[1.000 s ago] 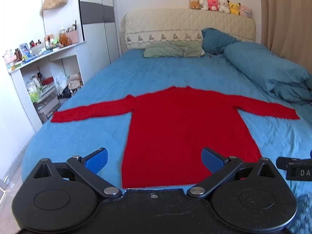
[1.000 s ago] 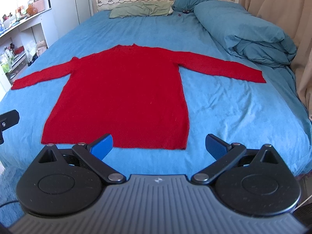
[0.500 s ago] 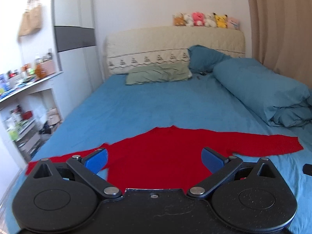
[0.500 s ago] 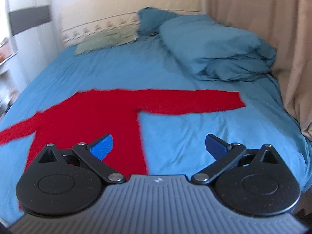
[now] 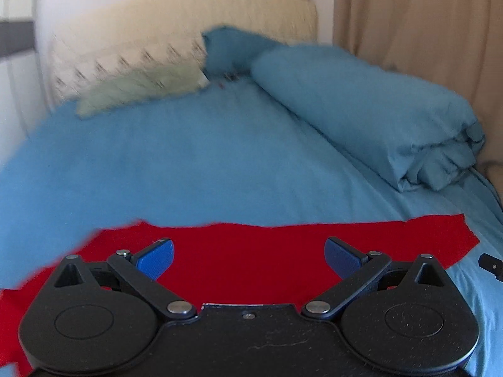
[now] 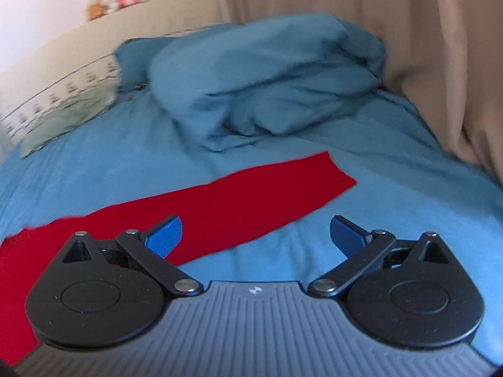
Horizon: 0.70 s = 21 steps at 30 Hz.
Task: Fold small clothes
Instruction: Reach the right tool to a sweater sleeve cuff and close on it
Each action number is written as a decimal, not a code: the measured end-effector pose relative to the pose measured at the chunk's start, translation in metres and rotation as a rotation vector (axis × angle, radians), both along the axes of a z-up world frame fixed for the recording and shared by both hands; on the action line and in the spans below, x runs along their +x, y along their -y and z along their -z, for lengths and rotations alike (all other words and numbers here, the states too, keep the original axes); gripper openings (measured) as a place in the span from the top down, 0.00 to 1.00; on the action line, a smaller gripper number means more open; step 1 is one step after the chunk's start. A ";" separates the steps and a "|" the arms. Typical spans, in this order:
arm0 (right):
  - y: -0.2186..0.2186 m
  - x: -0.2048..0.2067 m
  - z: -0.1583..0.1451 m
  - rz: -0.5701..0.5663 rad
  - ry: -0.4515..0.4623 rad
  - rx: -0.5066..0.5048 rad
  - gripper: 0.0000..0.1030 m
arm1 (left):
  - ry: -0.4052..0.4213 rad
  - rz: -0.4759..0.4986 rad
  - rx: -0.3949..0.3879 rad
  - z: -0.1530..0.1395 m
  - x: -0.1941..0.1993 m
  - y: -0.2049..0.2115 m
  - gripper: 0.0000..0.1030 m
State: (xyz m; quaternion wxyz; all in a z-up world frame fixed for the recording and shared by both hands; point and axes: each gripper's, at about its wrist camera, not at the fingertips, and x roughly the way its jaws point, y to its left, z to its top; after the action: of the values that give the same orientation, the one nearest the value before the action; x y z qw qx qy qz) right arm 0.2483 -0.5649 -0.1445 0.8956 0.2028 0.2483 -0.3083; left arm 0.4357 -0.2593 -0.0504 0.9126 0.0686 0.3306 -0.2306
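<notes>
Lying flat on the blue bed sheet [image 5: 188,157], the red sweater [image 5: 251,260] is spread for folding, its sleeve [image 6: 251,194] stretched toward 2 o'clock. Left gripper [image 5: 248,256] and right gripper [image 6: 255,233] are held spread, empty, probably for a sleeve grab.

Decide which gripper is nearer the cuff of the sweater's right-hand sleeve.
Right. The right gripper hovers just short of the sleeve cuff; the left gripper is over the red sweater body, farther along.
</notes>
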 end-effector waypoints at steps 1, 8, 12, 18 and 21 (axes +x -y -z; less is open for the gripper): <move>0.010 0.004 0.009 0.018 0.012 0.017 0.00 | -0.020 0.013 -0.001 0.010 0.011 0.012 0.00; 0.067 0.039 0.061 0.127 -0.004 0.081 0.00 | -0.094 0.073 0.071 0.070 0.048 0.080 0.00; 0.088 0.053 0.077 0.169 -0.026 0.142 0.09 | -0.150 0.081 0.122 0.095 0.062 0.105 0.00; 0.097 0.073 0.075 0.181 -0.075 0.094 0.29 | -0.218 0.075 0.217 0.126 0.065 0.128 0.00; 0.100 0.079 0.072 0.187 -0.094 0.087 0.47 | -0.229 0.059 0.210 0.131 0.067 0.128 0.00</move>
State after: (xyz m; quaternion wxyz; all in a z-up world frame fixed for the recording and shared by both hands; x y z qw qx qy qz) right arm 0.3271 -0.6649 -0.2162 0.8406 0.2491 0.2832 -0.3886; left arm 0.5028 -0.3872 -0.1811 0.8496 0.1465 0.4527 -0.2275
